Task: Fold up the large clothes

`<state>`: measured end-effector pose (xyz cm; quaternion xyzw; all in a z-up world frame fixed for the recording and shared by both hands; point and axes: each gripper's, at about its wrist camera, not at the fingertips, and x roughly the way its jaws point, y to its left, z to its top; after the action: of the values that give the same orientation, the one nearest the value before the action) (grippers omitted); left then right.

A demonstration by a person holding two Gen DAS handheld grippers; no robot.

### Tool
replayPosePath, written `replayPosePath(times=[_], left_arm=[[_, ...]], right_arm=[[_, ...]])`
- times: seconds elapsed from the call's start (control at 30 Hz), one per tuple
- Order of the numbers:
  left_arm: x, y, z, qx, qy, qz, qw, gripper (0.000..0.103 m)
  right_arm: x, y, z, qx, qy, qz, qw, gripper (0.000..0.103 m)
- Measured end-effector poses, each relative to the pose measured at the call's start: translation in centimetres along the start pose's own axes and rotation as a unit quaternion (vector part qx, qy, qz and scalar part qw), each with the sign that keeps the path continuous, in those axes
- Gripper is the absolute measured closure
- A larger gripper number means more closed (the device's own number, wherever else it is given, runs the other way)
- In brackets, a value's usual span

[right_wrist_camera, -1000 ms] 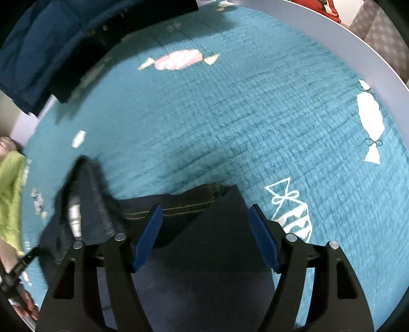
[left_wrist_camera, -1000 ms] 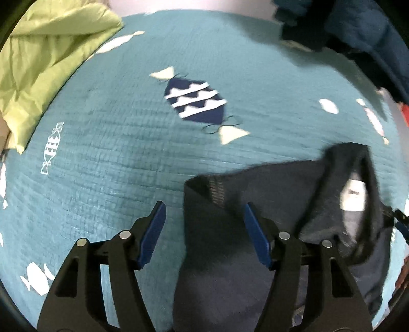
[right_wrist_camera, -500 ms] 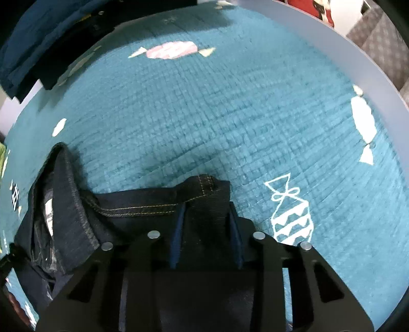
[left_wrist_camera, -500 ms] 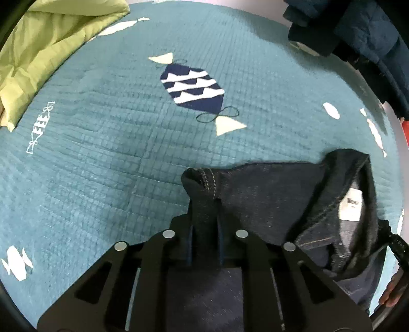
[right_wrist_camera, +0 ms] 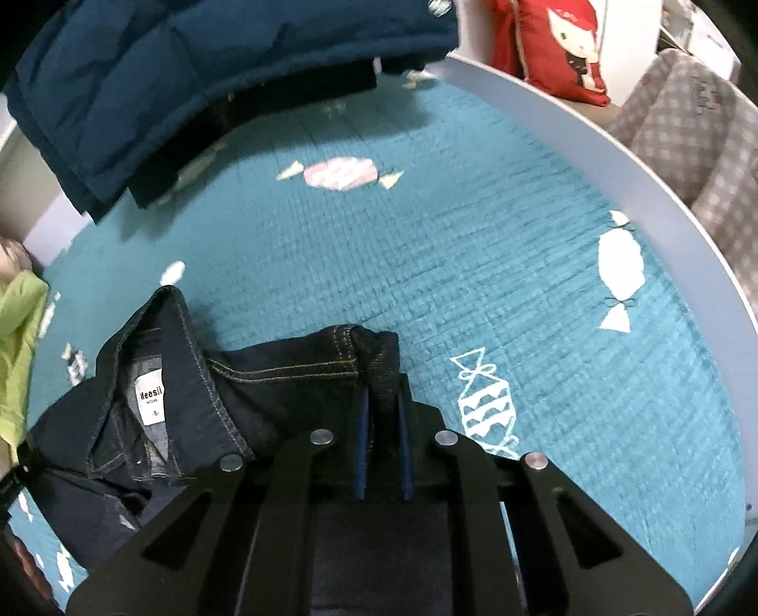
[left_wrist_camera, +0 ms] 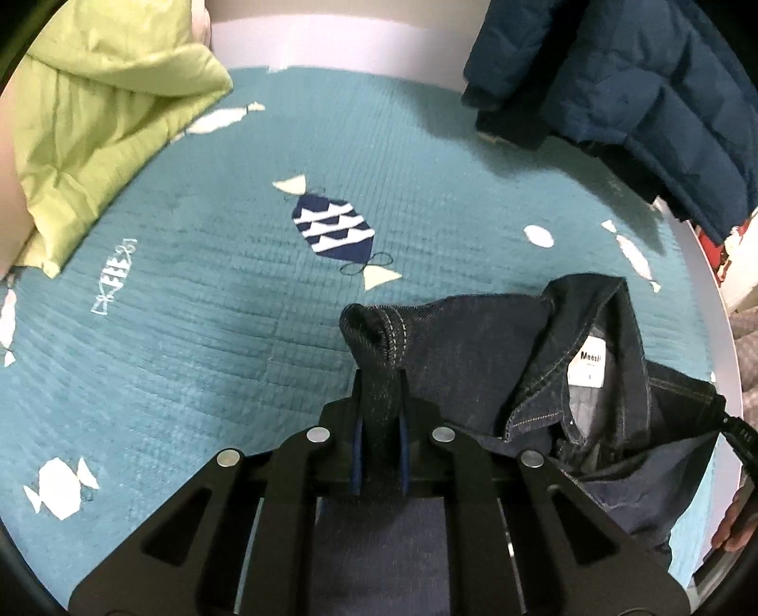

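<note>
While I looked along my left gripper [left_wrist_camera: 379,426], its two blue-padded fingers [left_wrist_camera: 357,450] were pressed together on a bunched corner of the dark denim garment [left_wrist_camera: 473,350], and the stitched hem stuck up in a small loop just beyond the tips. From that pinched corner the denim ran to my right, where the collar stood open and a white label [left_wrist_camera: 587,367] showed inside it. The garment lay on the teal quilt [left_wrist_camera: 189,341], which was printed with candy shapes; a navy and white candy [left_wrist_camera: 334,230] sat on the quilt just past the held corner. A lime green blanket [left_wrist_camera: 94,118] was heaped at the far left of the quilt, and a blue puffer jacket [left_wrist_camera: 639,85] hung over the far right edge.

Through the right wrist camera, my right gripper [right_wrist_camera: 381,426] was likewise clamped shut on the denim garment [right_wrist_camera: 284,379], the cloth squeezed between the blue pads [right_wrist_camera: 361,445], with an edge seam in tan thread running leftward from the grip. The open collar and its white label [right_wrist_camera: 151,395] lay to the left. On the teal quilt [right_wrist_camera: 473,260] an outlined candy [right_wrist_camera: 483,398] lay just right of the fingers. The blue puffer jacket [right_wrist_camera: 189,71] hung across the far left side, and a red cushion [right_wrist_camera: 559,42] stood beyond the pale bed rim [right_wrist_camera: 663,199].
</note>
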<state>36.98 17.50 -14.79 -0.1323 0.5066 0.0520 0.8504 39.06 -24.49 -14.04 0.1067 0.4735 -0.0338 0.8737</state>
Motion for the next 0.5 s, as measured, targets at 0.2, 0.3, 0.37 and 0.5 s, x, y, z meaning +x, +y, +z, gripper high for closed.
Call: replayPosePath(times=[0.2,0.3,0.37,0.5], left_arm=[[-5.2,-0.1,-1.9,0.022,-0.033,-0.006,0.9992,0.093],[-7.8,-0.2,-3.3,0.041,-0.054,-0.010,0.9976,0.092],[-10.0,-0.1,-4.9,0.058,-0.073,-0.012,0.9956,0.092],[-13.3,0.6,-8.4,0.079,-0.096,-0.018,0.9920,0.093]], right_arm=[[-5.3,-0.6,-1.6,-0.012,-0.031,0.016,0.999,0.094],[-8.3,-1.3,-3.6,-0.028,-0.054,0.022,0.998,0.094],[-10.0,-2.1,-4.9,-0.025,-0.062,0.032,0.997,0.094],[-13.4,-4.0,-8.3,-0.036,-0.084,0.055,0.994,0.094]])
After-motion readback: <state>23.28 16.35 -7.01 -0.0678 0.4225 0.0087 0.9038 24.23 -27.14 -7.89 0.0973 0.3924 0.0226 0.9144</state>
